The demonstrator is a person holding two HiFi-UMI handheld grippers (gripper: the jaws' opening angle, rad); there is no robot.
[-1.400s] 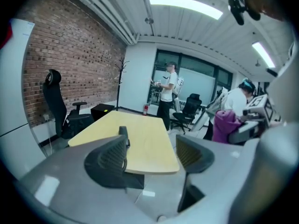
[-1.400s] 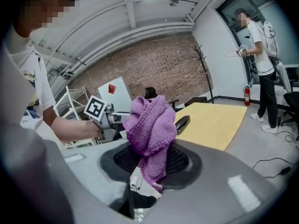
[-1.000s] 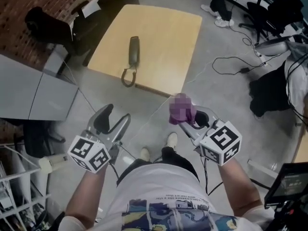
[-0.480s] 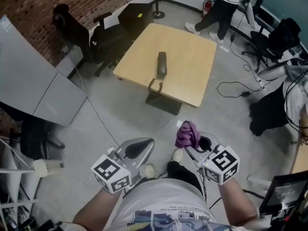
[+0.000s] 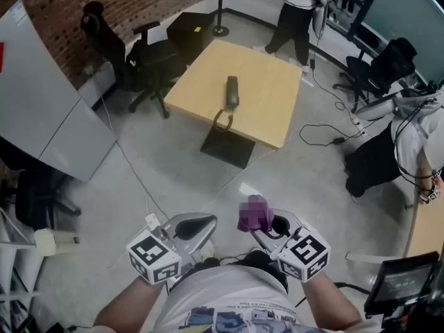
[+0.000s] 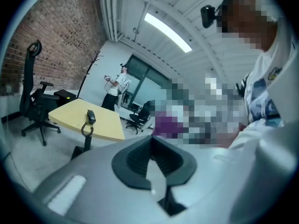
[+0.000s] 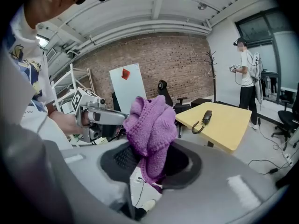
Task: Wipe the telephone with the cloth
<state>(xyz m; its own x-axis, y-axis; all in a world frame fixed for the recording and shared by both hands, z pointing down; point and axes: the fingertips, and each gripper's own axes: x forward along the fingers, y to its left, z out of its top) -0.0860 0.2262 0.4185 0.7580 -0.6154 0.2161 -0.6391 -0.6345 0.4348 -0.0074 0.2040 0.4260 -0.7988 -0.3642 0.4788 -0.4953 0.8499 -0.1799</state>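
Observation:
A dark telephone handset [image 5: 232, 91] with a coiled cord lies on a light wooden table [image 5: 267, 92], far ahead of both grippers. It also shows small in the left gripper view as the telephone [image 6: 91, 116] and in the right gripper view as the telephone [image 7: 206, 116]. My right gripper [image 5: 267, 225] is shut on a bunched purple knitted cloth [image 7: 152, 127] that sticks up from the jaws. My left gripper [image 5: 202, 223] has just closed; its jaws meet with nothing between them [image 6: 152, 155]. Both grippers hang low in front of my body, over the floor.
Black office chairs [image 5: 149, 54] stand left of the table, and another chair [image 5: 388, 57] at the right. A person [image 5: 295, 5] stands beyond the table. A grey panel [image 5: 48, 116] leans at the left. Cables [image 5: 326, 130] trail across the concrete floor.
The left jaws went from wide open to shut, empty. The table and telephone now look smaller and farther off in the head view. The purple cloth stays in the right gripper.

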